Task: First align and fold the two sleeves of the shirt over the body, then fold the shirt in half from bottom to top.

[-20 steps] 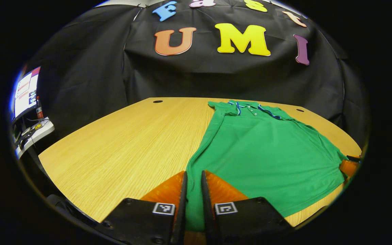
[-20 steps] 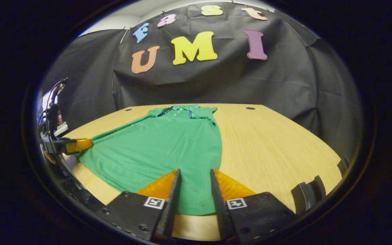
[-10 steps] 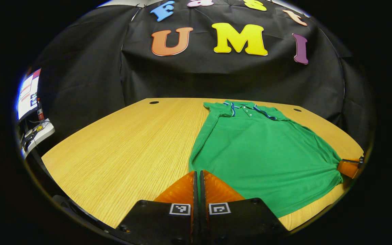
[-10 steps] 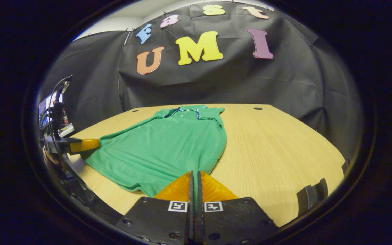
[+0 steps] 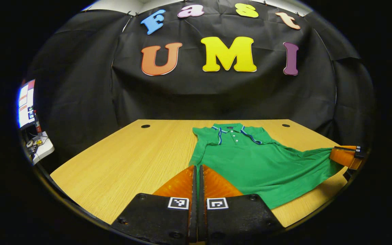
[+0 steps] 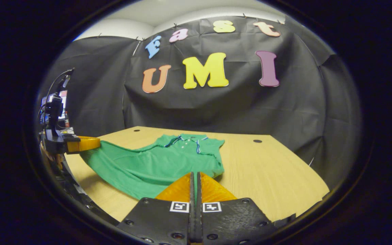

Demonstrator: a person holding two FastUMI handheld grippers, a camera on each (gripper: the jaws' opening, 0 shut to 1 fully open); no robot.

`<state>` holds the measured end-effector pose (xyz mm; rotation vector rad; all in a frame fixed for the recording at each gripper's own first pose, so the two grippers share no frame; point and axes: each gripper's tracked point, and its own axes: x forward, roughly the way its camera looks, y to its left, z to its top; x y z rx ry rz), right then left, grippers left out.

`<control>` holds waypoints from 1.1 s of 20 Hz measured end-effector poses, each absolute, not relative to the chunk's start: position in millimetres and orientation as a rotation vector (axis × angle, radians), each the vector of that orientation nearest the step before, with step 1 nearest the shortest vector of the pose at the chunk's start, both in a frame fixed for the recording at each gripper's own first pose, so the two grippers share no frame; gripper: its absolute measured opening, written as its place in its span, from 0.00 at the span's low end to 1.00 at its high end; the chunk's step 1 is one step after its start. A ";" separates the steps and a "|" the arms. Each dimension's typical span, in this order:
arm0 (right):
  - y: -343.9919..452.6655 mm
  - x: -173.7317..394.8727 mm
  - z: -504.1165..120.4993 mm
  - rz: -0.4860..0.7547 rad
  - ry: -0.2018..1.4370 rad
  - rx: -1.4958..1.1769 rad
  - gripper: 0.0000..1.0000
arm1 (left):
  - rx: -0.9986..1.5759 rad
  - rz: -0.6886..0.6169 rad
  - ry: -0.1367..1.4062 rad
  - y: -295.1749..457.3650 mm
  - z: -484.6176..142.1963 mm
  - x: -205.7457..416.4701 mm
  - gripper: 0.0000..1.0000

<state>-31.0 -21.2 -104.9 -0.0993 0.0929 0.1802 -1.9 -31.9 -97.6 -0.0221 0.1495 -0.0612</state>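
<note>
A green polo shirt [image 5: 250,160] lies on the wooden table [image 5: 121,160], collar at the far end and sleeves tucked in. Its near hem is raised off the table at both corners. My left gripper [image 5: 197,167] is shut on the hem's left corner, with green cloth pinched between the fingers. My right gripper [image 6: 195,174] is shut on the hem's right corner of the shirt [image 6: 155,163]. The left gripper view has the right gripper [image 5: 345,156] at its far right edge, holding the lifted cloth. In the right gripper view the left gripper [image 6: 80,144] does the same at the left.
The table [image 6: 277,173] has round cable holes near its far corners [image 5: 145,126] [image 5: 286,125]. A lit monitor [image 5: 24,102] and a white shelf with cables [image 5: 41,149] stand off the table's left side. A camera stand with cables [image 6: 54,109] rises there too.
Both grippers closed on the shirt's near hem corners, then rose. The hem has lifted off the table and the cloth now hangs between them.
</note>
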 end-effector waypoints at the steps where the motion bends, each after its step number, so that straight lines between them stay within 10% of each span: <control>1: -22.5 -22.0 -95.7 0.170 0.077 -0.114 0.00 | -0.025 -0.061 0.128 -32.2 -87.0 7.3 0.06; 22: -22.6 371.8 -34.7 -0.051 0.071 -0.188 0.00 | 0.038 -0.079 0.050 -34.9 -63.8 370.2 0.07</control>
